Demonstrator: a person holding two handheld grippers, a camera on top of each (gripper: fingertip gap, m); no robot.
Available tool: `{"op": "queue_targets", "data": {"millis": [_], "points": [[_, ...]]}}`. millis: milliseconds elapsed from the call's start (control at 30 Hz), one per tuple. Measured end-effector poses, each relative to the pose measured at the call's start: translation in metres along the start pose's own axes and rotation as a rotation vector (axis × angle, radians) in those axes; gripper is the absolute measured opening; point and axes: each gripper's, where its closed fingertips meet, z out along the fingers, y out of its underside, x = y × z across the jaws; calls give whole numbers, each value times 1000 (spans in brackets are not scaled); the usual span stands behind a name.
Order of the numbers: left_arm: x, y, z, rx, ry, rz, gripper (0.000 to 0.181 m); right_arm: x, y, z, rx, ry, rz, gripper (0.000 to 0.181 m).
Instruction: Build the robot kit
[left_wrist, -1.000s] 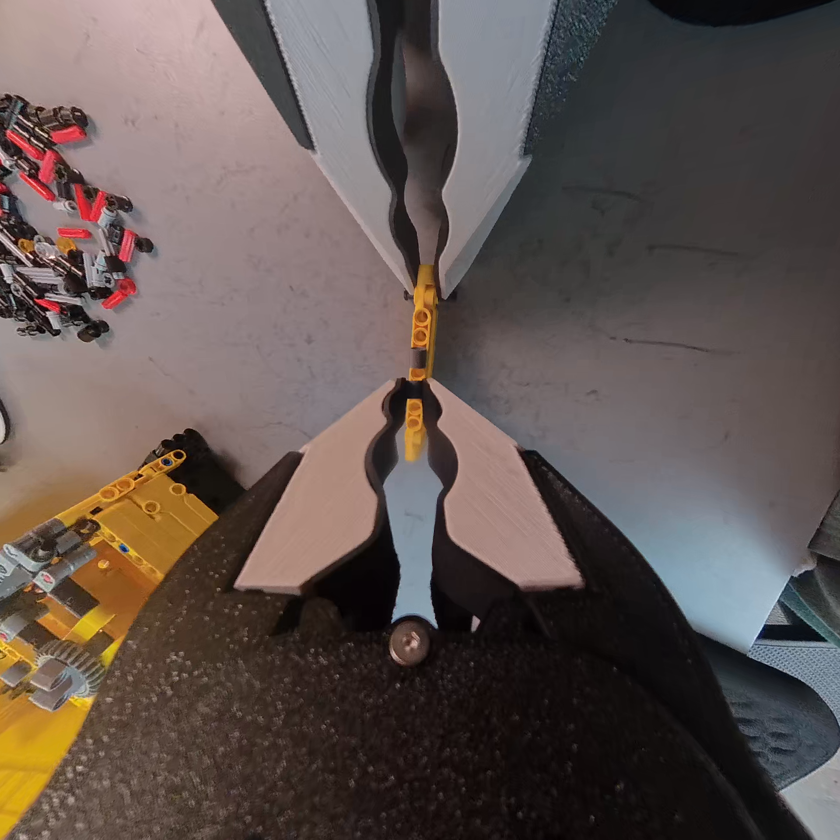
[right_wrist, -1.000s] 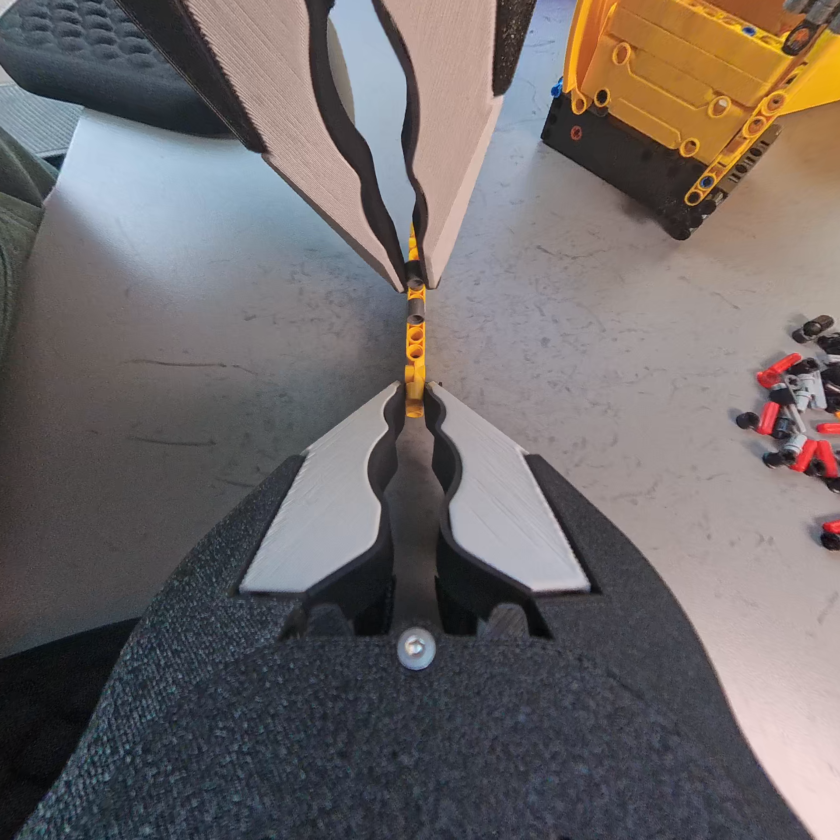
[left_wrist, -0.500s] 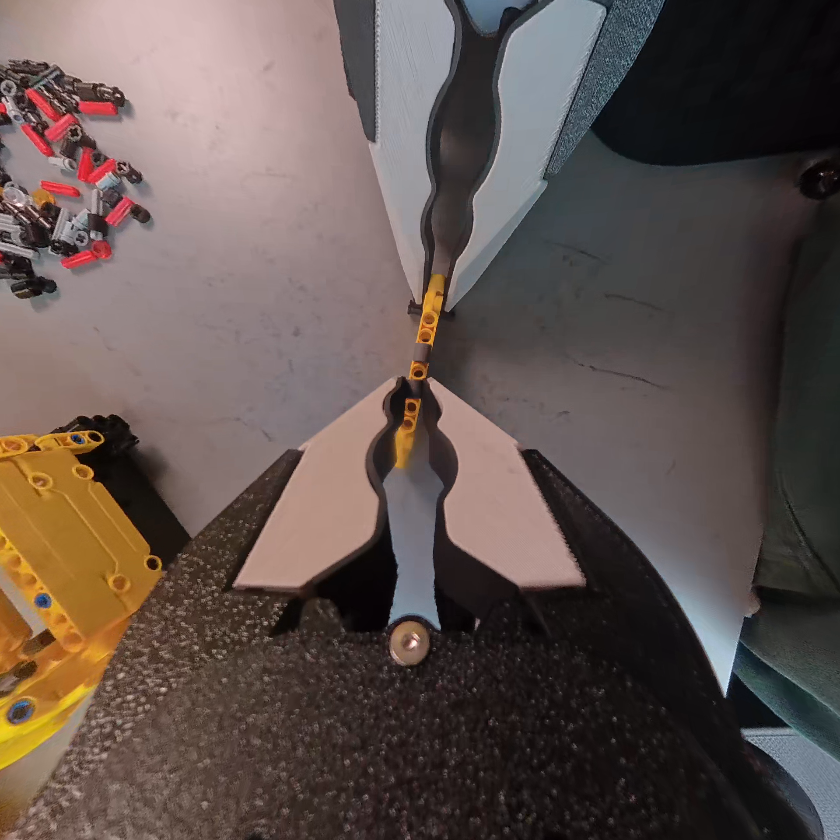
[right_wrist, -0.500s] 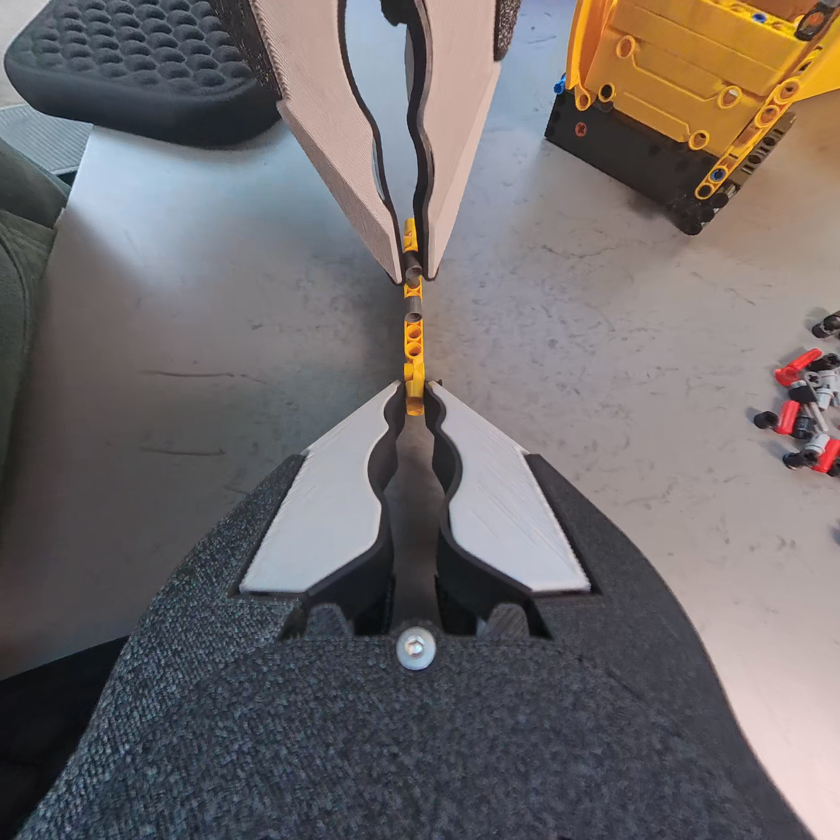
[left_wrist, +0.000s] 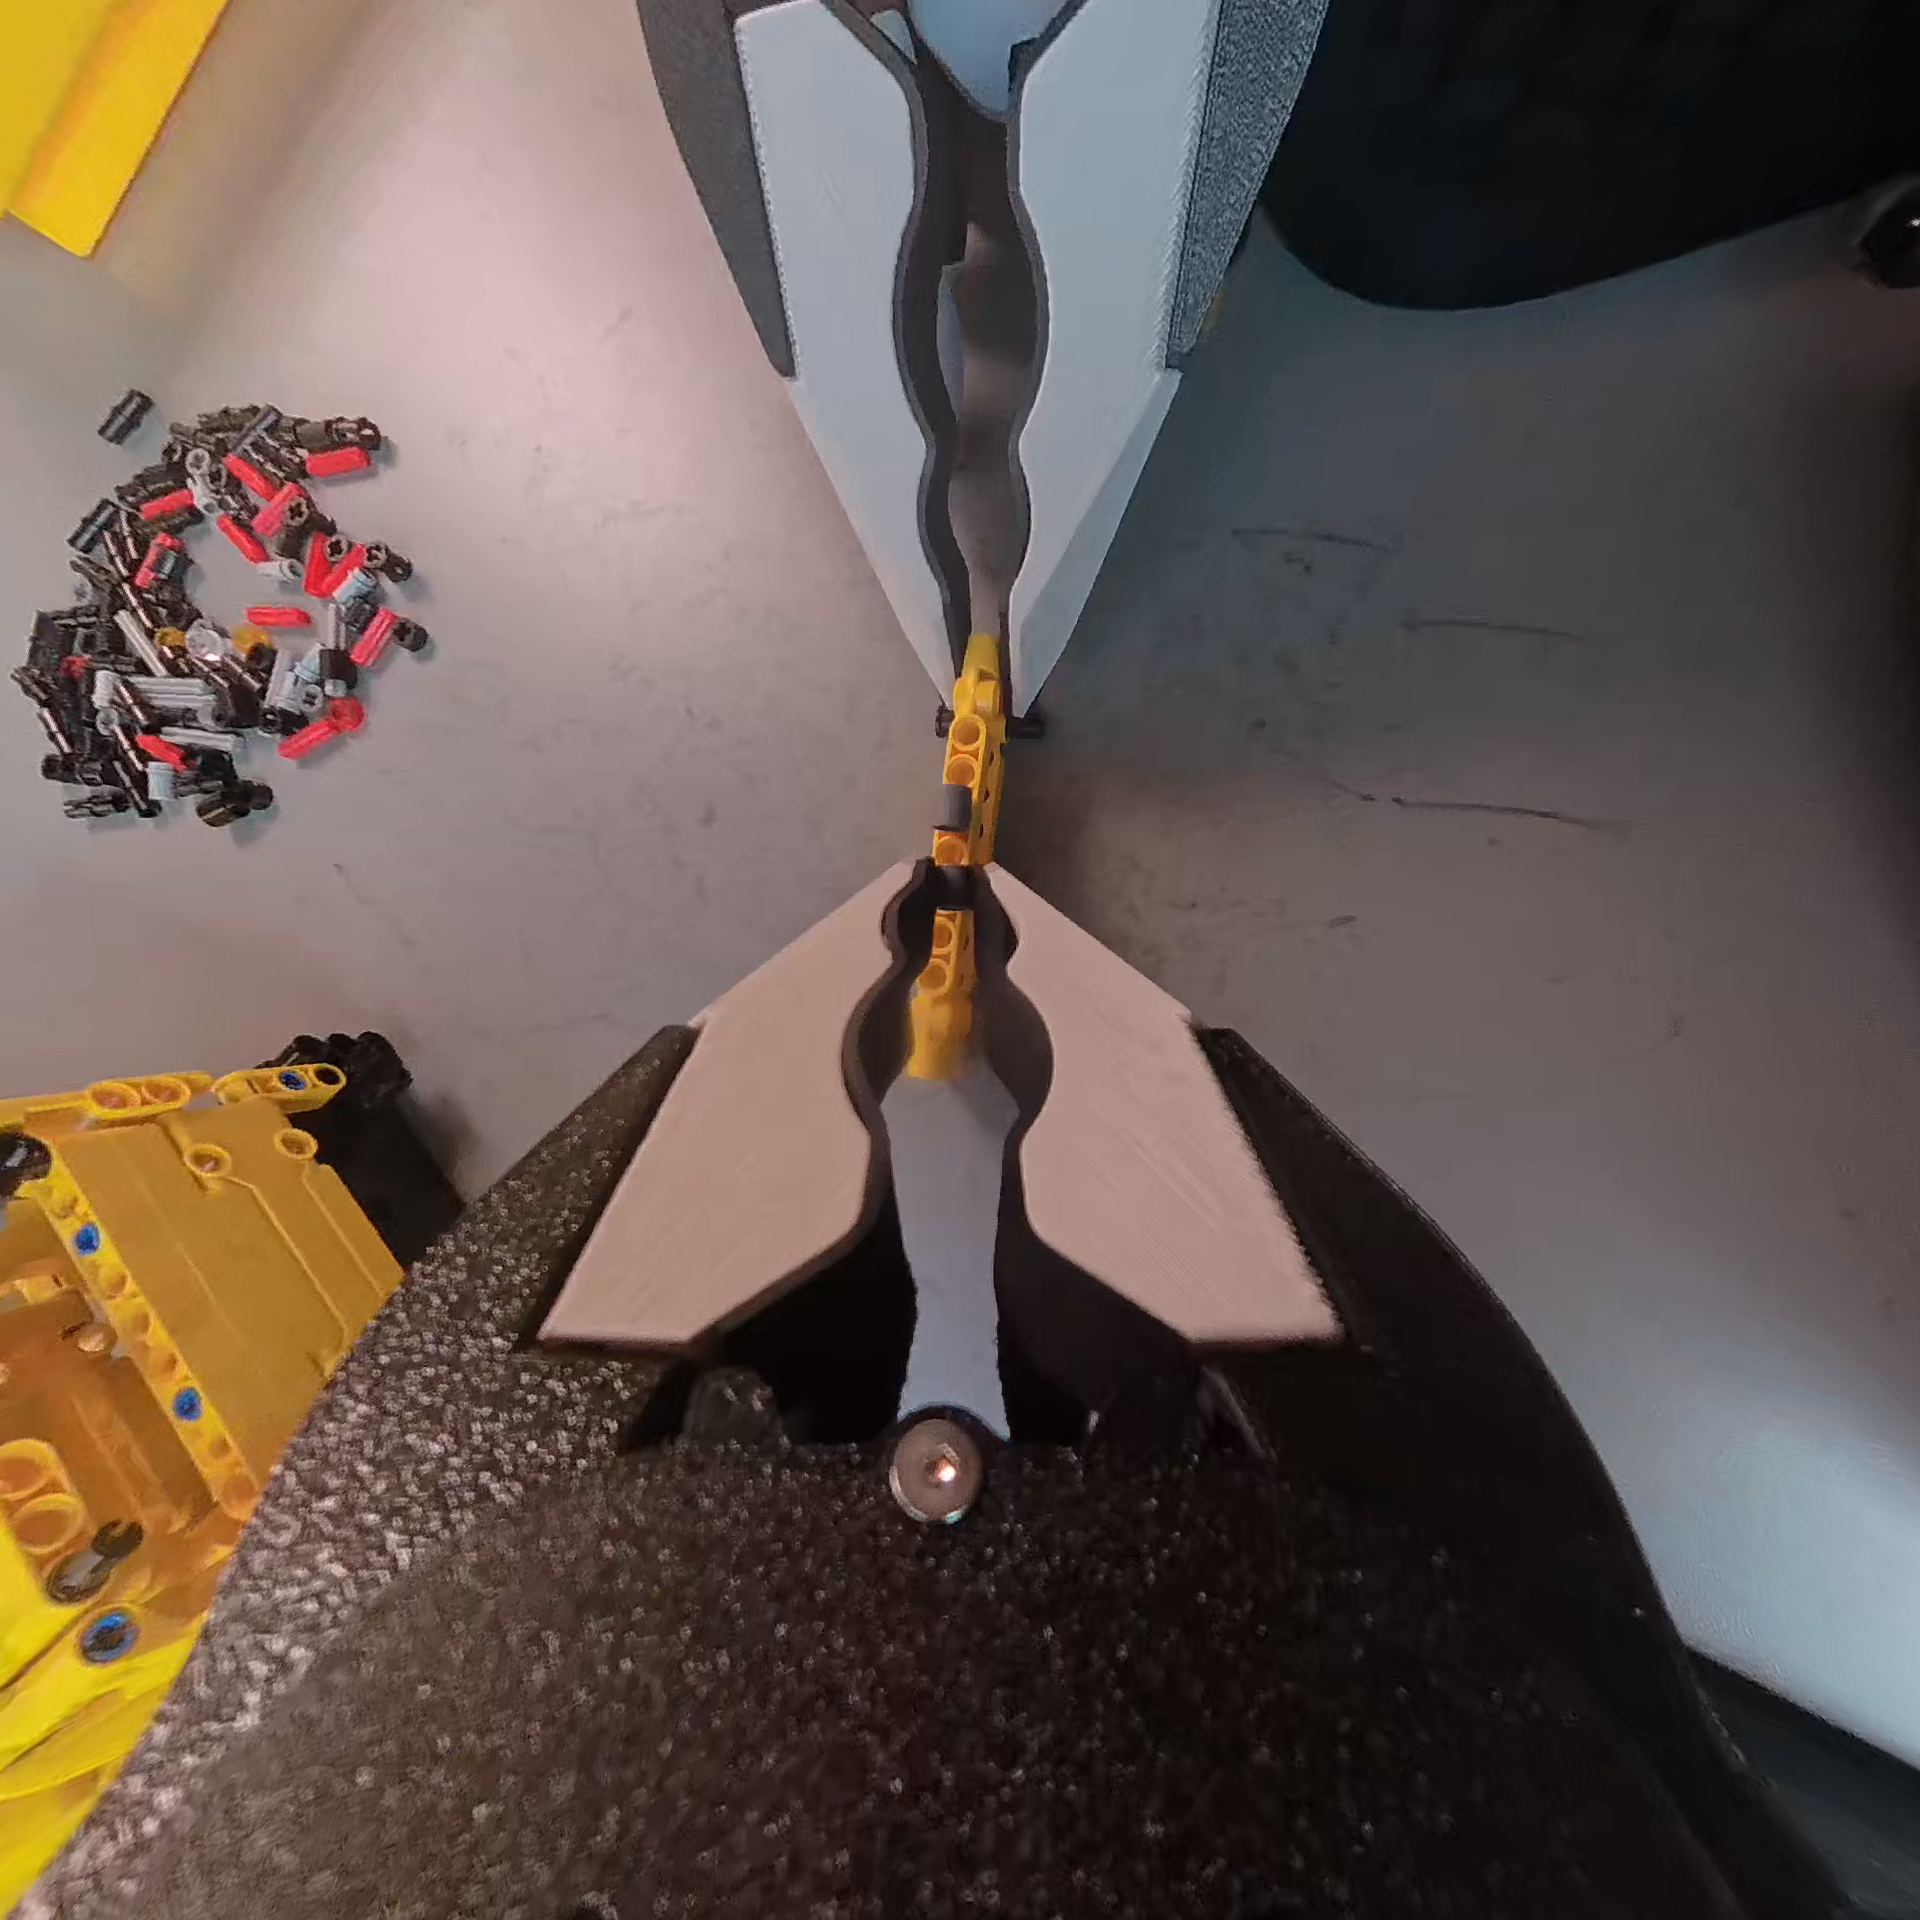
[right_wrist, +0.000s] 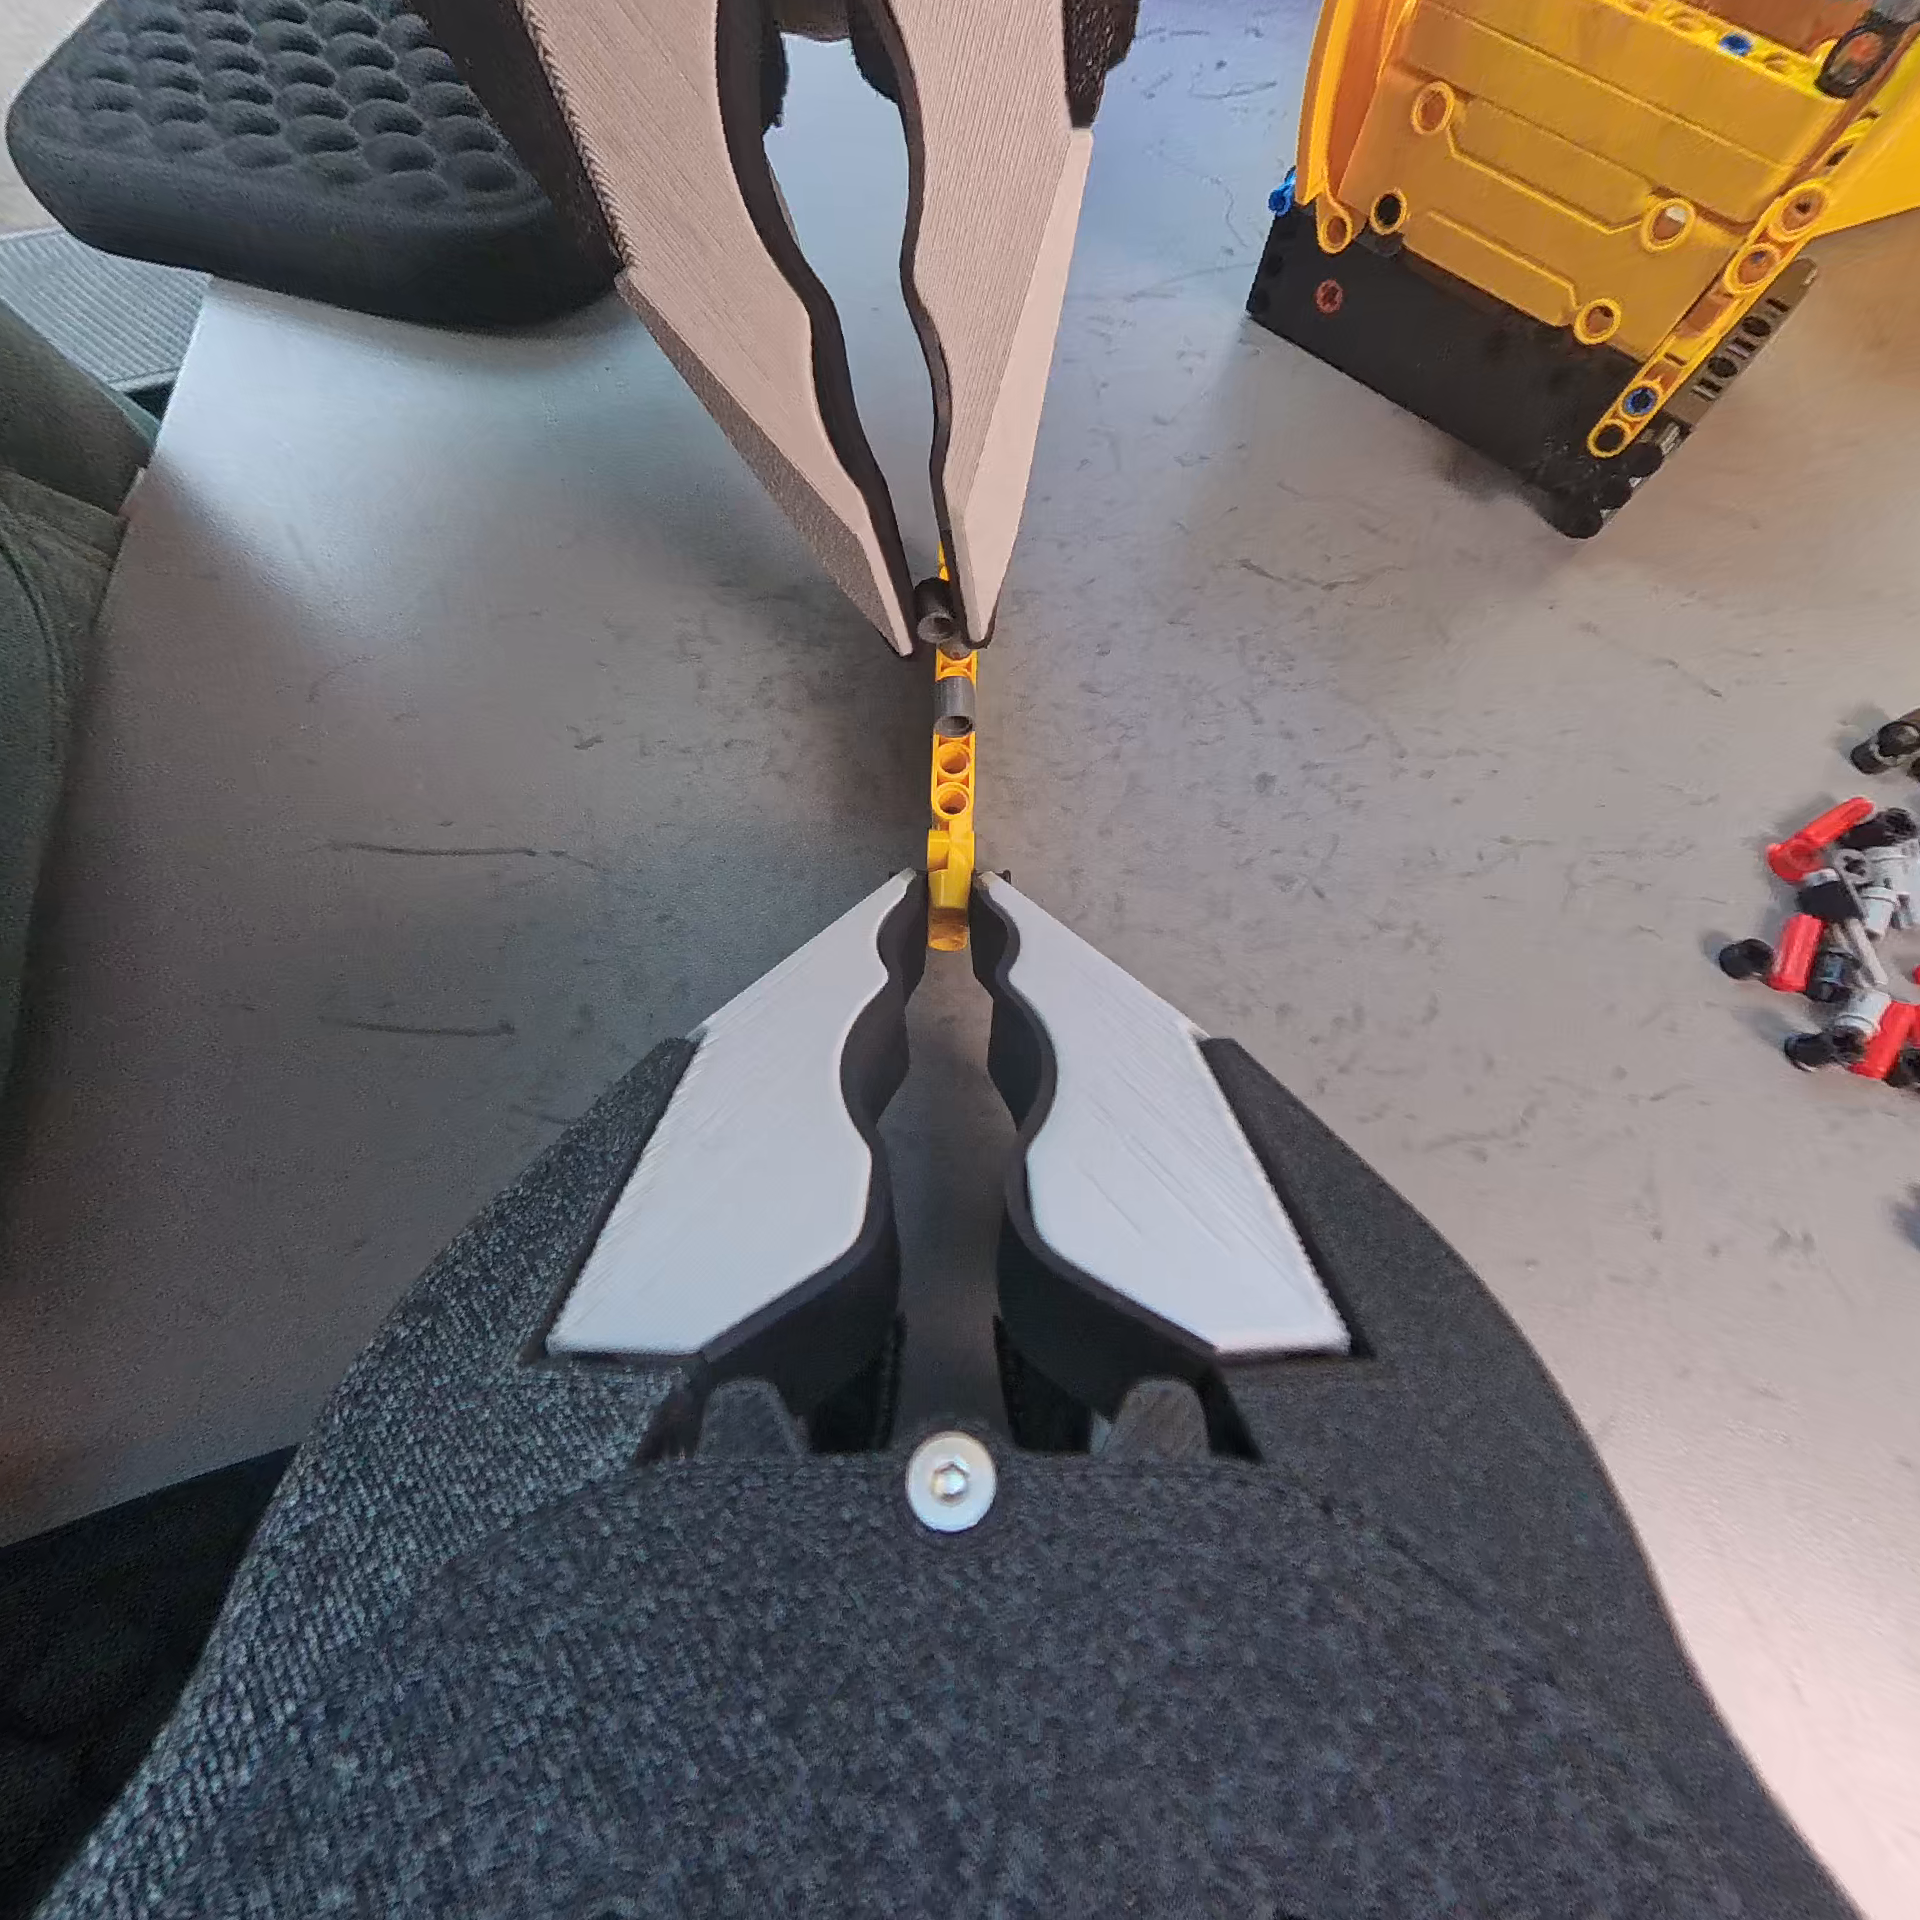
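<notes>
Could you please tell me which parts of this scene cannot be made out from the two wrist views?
- Yellow beam: in both views its ends sit inside the left tongs and right tongs, whose fingers hide them.
- Yellow and black model: cut off by the frame edge in both views.
- Pile of small red, black and grey pins: too small in the left wrist view to tell apart; cut off at the right wrist view's edge.
</notes>
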Motion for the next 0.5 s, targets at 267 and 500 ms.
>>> {"op": "queue_targets", "data": {"millis": [267,500], "points": [[0,0,0,19,194,-221,6,0,0,0,-1,-4,5,7],[-2,1,1,-14,343,-310,7,0,1,-1,-2,-5,-4,8]]}}
